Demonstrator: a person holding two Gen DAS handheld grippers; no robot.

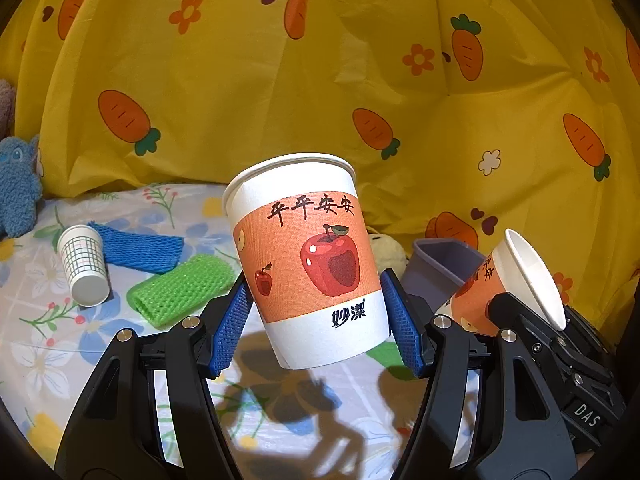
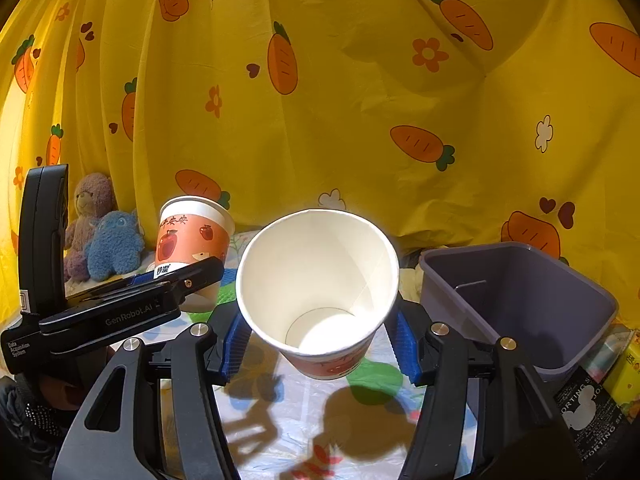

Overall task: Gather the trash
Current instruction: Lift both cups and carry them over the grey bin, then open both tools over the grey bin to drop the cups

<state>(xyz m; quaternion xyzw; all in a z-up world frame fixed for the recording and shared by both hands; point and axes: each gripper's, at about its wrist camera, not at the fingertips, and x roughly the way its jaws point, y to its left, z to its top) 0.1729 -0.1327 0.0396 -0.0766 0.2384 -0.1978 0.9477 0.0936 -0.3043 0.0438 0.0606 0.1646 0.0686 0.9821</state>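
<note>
I see left gripper (image 1: 316,312) pinching apple cup (image 1: 308,264) at lower wall between blue pads, cup near upright above bedsheet (image 1: 48,344). Right gripper (image 2: 320,340) clamps second cup (image 2: 320,280) low, mouth tipped toward camera, just left of purple bin (image 2: 520,304).

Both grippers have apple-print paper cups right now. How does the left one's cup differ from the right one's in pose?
The apple-print paper cup in the left gripper stands nearly upright, leaning slightly, its printed side facing that camera. The apple-print paper cup in the right gripper tips back toward its own camera, showing its white, empty inside. The right one sits nearer the grey plastic bin. Both share the same print and are held off the bedsheet.
</note>
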